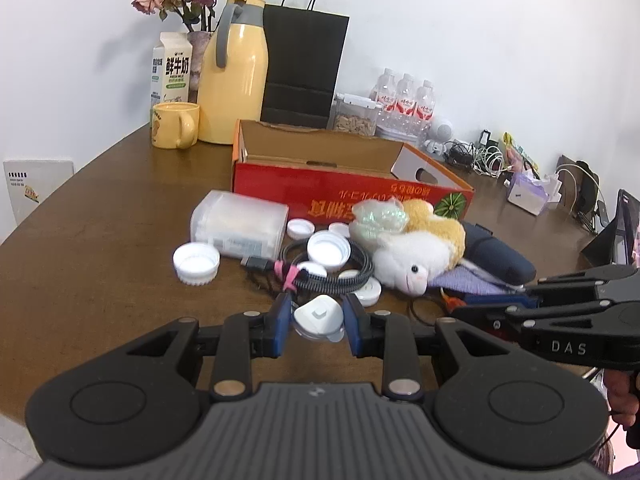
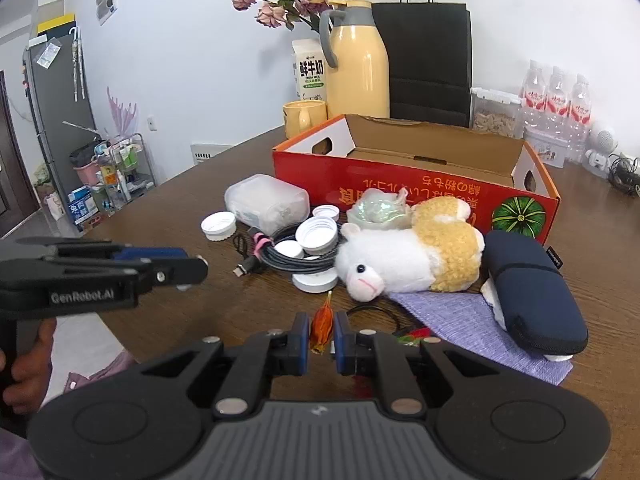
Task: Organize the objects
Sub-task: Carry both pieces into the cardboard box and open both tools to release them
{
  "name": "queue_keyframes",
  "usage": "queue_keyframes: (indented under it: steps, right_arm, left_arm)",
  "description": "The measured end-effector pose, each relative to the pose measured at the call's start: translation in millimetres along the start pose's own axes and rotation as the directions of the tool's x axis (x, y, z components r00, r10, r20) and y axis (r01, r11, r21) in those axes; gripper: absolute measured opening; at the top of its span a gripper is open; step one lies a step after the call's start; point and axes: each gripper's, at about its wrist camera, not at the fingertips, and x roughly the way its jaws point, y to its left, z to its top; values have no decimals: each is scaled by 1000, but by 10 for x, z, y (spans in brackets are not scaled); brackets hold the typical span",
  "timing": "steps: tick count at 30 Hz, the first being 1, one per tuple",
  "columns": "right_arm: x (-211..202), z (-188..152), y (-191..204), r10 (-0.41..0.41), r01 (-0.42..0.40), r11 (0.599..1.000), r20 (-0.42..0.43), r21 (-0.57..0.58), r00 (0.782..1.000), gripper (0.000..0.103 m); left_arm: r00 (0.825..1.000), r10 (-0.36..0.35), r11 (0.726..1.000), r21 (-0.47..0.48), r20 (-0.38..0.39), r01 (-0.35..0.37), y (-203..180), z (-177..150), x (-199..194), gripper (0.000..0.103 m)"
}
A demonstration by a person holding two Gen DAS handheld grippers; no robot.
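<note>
The left gripper (image 1: pixel 318 322) is clamped on a small white plastic piece (image 1: pixel 318 314), rounded and roughly triangular with a little square bump on top; it sits between the blue pads just above the brown table (image 1: pixel 100 240). The right gripper (image 2: pixel 321 334) pinches a small orange tassel-like thing (image 2: pixel 321 326), which stands nearly upright between its pads, long axis vertical, thin tip pointing up toward the pile.

Beyond the grippers, from left to right, lie a clear plastic tub (image 1: pixel 239 224), loose white caps (image 1: pixel 196 262), a coiled black cable (image 1: pixel 328 270) tied with a pink band, a white and tan plush animal (image 2: pixel 408 254) lying on its side with its face toward the camera, and a navy case (image 2: pixel 534 288) on a purple cloth (image 2: pixel 472 324). Behind them stands an open red cardboard box (image 2: pixel 400 188).

Only the right wrist view shows the room off the table's left edge, with a dark cabinet and a wire rack. Only the left wrist view shows the tangle of chargers and the tissue pack far right.
</note>
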Motion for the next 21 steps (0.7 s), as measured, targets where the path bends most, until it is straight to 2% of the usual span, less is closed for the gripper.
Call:
queue_keyframes:
  steps: [4, 10, 15, 21]
  right_arm:
    - [44, 27, -97, 6, -6, 1000, -1, -4, 1000, 12]
    - [53, 186, -228, -4, 3, 1000, 59, 7, 998, 12]
    - [89, 459, -404, -30, 27, 999, 130, 22, 991, 12]
    - [259, 893, -723, -104, 96, 994, 185, 54, 977, 12]
  left_arm:
    - [1000, -2, 1000, 3, -2, 2, -22, 66, 86, 29]
    - [1000, -5, 1000, 20, 3, 5, -85, 221, 237, 29]
    - [999, -3, 999, 44, 46, 1, -154, 486, 386, 29]
    - [995, 5, 998, 58, 104, -11, -248, 921, 660, 29]
